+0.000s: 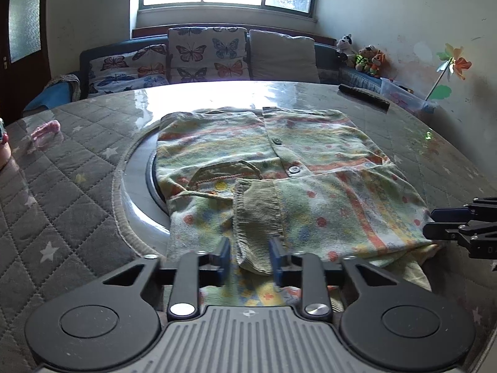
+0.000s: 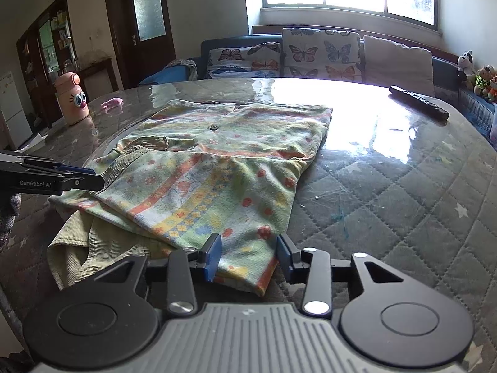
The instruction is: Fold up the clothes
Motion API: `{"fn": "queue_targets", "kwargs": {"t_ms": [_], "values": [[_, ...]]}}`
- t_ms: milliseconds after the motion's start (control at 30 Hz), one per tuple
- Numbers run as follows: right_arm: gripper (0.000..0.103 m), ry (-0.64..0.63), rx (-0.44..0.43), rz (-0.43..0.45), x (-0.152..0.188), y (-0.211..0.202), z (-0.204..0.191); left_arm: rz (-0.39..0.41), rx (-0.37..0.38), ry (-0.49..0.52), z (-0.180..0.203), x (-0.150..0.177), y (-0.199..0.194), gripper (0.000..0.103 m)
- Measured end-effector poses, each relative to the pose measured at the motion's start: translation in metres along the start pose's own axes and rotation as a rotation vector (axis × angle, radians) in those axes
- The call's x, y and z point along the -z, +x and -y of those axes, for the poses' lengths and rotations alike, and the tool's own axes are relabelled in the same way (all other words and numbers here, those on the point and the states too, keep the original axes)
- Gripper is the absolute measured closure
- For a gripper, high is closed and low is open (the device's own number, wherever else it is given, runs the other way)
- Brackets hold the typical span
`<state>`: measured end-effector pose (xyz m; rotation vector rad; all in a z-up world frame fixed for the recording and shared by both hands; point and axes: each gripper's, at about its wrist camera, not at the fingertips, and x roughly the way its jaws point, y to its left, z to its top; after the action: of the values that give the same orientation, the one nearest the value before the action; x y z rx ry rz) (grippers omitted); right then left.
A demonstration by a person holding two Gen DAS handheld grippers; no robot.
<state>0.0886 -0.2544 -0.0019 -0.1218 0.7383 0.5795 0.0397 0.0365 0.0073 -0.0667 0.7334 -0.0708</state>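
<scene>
Both of your jaws stand apart: the left gripper (image 1: 250,256) straddles the ribbed cuff (image 1: 259,220) of a sleeve without clamping it, and the right gripper (image 2: 248,256) brackets the near corner of the patterned children's jacket (image 2: 217,168), fingers clear of the cloth on either side. That jacket lies partly folded on the round table (image 2: 388,186), sleeve drawn across its front, buttons facing up. Your left wrist view shows a grey turntable ring (image 1: 136,192) under the garment's left side and a pinwheel (image 1: 453,65) by the wall; your right wrist view gives you instead a pink cartoon-eyed bottle (image 2: 72,98) on the far left of the table and a dark door (image 2: 146,15) behind it. A black remote control (image 2: 419,102) lies well apart from the jacket toward the sofa (image 2: 323,52), and a small pink item (image 1: 46,130), too blurred to name, sits on the table's left. Window glare washes out the far tabletop, and each gripper body hides the table edge nearest you.
</scene>
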Motion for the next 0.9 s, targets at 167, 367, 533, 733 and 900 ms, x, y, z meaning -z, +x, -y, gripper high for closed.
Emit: {"fn": "queue_targets", "kwargs": {"t_ms": [167,367,533,733,900], "values": [[0.061,0.005,0.004,0.006,0.001,0.001,0.002,0.030,0.024,-0.053,-0.001,-0.008,-0.013,0.098],[0.061,-0.005,0.013,0.021,-0.002,-0.003,0.003,0.106,0.099,-0.114,0.007,-0.034,-0.060,0.099],[0.061,-0.021,0.015,0.049,-0.011,-0.004,0.003,0.097,0.068,-0.086,0.012,-0.033,-0.062,0.099],[0.061,-0.052,0.016,0.075,-0.027,0.005,0.000,0.028,0.016,-0.066,0.005,-0.018,-0.040,0.099],[0.062,-0.068,0.011,0.084,-0.048,0.030,-0.004,0.010,-0.006,-0.035,0.003,-0.010,-0.031,0.098]]}}
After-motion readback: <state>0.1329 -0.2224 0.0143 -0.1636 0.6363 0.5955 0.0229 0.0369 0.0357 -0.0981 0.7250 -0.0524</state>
